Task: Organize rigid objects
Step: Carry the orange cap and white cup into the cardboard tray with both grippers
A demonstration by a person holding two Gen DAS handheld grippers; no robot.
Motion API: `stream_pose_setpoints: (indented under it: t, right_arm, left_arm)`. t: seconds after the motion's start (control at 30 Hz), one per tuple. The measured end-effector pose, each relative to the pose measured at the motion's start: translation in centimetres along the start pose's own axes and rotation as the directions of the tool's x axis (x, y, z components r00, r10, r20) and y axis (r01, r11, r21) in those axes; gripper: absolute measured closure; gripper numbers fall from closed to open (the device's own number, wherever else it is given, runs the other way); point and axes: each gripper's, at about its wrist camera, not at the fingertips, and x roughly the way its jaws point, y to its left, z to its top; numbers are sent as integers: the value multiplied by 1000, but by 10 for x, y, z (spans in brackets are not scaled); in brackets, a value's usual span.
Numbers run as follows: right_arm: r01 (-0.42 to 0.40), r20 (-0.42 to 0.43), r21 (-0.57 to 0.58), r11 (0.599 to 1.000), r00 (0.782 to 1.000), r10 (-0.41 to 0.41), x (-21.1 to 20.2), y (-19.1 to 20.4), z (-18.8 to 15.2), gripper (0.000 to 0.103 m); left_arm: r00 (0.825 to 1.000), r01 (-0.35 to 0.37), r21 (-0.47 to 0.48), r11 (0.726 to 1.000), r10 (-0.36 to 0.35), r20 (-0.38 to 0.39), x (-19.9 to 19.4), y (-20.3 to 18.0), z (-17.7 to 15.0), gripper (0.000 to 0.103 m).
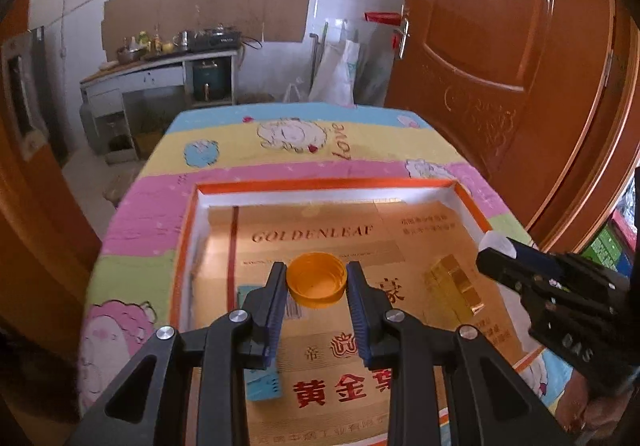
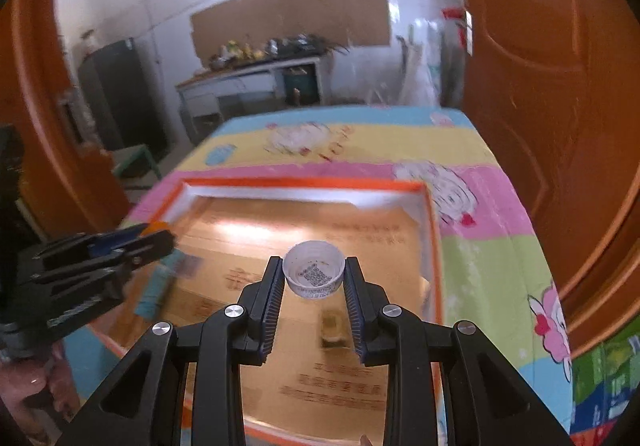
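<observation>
Hand-held grippers [image 1: 316, 276] [image 2: 313, 271] grip caps [image 1: 316, 279] [image 2: 313, 274] — above tray [image 1: 328, 185].

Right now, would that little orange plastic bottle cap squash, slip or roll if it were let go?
The orange plastic bottle cap looks stiff: pinched between the left gripper fingers, its rim stays round. Its outer wall seems smooth, so the ribbed pads probably help prevent slipping. It is likely very light, and being round it might roll on edge if dropped into the shallow gold cardboard box.
</observation>
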Motion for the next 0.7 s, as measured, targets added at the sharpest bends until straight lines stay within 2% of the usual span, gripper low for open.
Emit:
stream_pose_setpoints:
  t: [0.1,0.23,0.4,0.7]
  right_arm:
    - [54,-10,0,999,999,-54,6,-8,-2,72]
    - [69,-24,8,998,997,-69,11,-14,-3,72]
    - [105,-52,-3,994,993,-105,21,-19,-4,72]
    - [123,-79,-21,992,989,-124,28,-21,-8,72]
  left_arm:
    - [1000,4,-4,1000,-4,-22,11,0,-4,73]
    - [998,18,3,1000,-17,-57,22,-3,-10,73]
    - [998,24,16,1000,-23,-63,25,-7,-13,73]
    - [996,18,35,999,-15,-84,31,-10,-17,73]
